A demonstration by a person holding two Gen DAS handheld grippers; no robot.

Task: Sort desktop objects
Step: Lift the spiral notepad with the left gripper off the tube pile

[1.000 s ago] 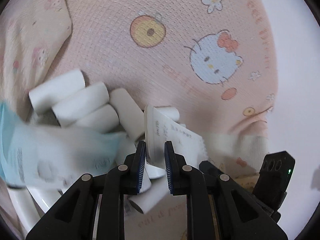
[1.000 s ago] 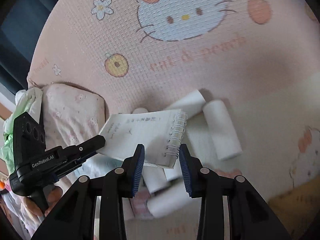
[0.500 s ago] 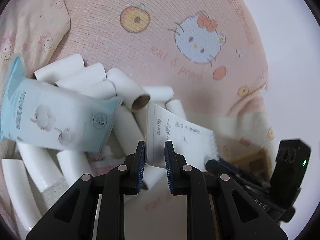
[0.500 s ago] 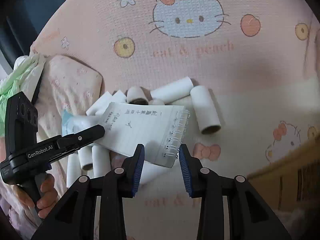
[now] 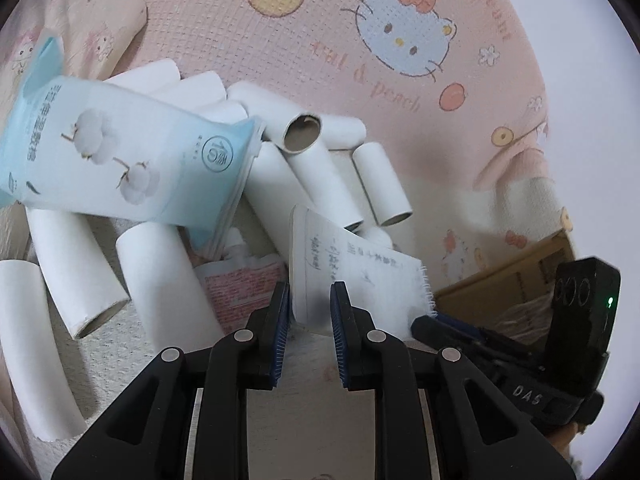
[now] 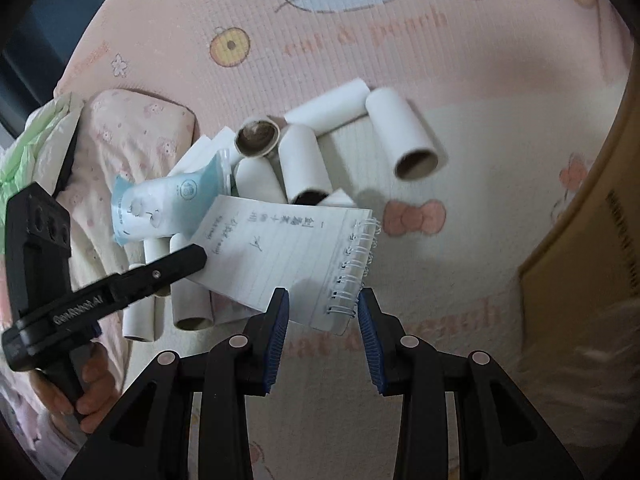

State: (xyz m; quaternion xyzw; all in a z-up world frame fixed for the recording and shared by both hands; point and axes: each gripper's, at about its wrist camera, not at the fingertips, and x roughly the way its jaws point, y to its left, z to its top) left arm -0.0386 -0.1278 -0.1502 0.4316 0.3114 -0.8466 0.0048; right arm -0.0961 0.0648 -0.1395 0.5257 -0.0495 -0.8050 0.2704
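Note:
A small spiral notepad (image 5: pixel 360 276) with handwriting hangs above a pile of white cardboard tubes (image 5: pixel 384 184). My left gripper (image 5: pixel 310 300) is shut on its plain end. My right gripper (image 6: pixel 322 304) is shut on its spiral-bound end (image 6: pixel 352 264). Each gripper shows in the other's view: the right one (image 5: pixel 424 322) at the notepad's wire edge, the left one (image 6: pixel 198 256) at the notepad's (image 6: pixel 280 248) left corner, with a hand (image 6: pixel 88 392) on its handle. The pad is held nearly flat, tilted a little.
A light blue tissue pack (image 5: pixel 120 152) lies on the tubes (image 6: pixel 404 132), with a pink-labelled packet (image 5: pixel 240 284) under it. A cardboard box (image 6: pixel 592 216) stands at the right. All rest on a pink cartoon-cat mat (image 5: pixel 320 20); a pink pillow (image 6: pixel 136 140) lies at the left.
Both grippers have carried the notepad lower and sideways over the tube pile. The cardboard box has come into view at the right. Both grips look the same.

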